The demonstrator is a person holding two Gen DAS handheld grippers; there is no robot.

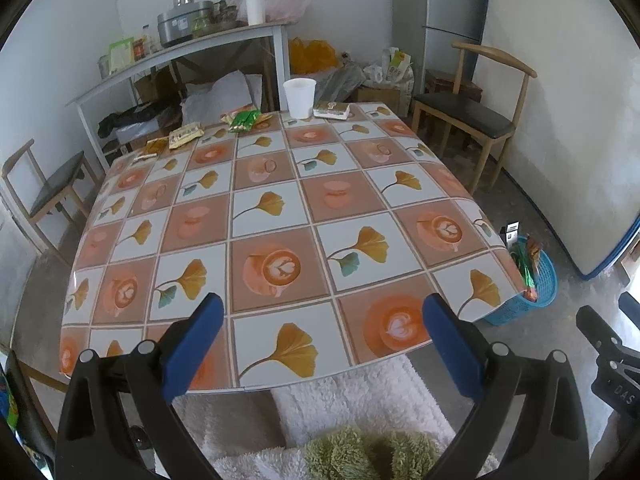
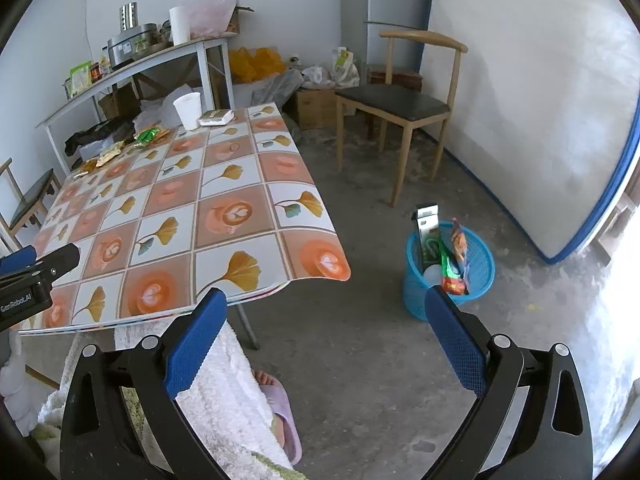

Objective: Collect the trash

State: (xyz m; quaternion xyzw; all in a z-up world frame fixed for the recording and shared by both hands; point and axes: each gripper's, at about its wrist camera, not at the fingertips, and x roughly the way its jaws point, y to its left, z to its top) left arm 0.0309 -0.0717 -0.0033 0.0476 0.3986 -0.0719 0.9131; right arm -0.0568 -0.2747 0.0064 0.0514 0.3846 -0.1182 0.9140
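Bare concrete floor (image 2: 360, 360) and pale walls frame your workspace, with the table (image 1: 280, 216) under a glossy tile-print cover of leaves and coffee cups filling most of the left view. Your left gripper (image 1: 320, 328) hangs over the near edge of that table with its blue pads spread wide and nothing between them. Your right gripper (image 2: 326, 328) is equally wide apart and empty, held off the table's corner above the floor.

What remains to collect sits along the far edge: a paper cup (image 1: 299, 98), a flat small box (image 1: 331, 109) just beside it, a green wrapper (image 1: 245, 120), and yellowish packets (image 1: 185, 136) farther left. The blue basket (image 2: 450, 268) stands on the floor off the table's right side, already holding a carton and several wrappers that stick up past its rim.

Your main risk is the long reach. Stretching across that slick cover could slide the thin wrappers away instead of pinching them, or nudge them off the far edge. The cup looks light and may tip; whether it holds liquid I cannot tell from here. The basket's contents stand tall, so a careless drop could bounce off them onto the floor.

Around you, a wooden chair (image 2: 400, 108) sits by the wall, and a cluttered shelf (image 1: 180, 46) and bags lie beyond the table.
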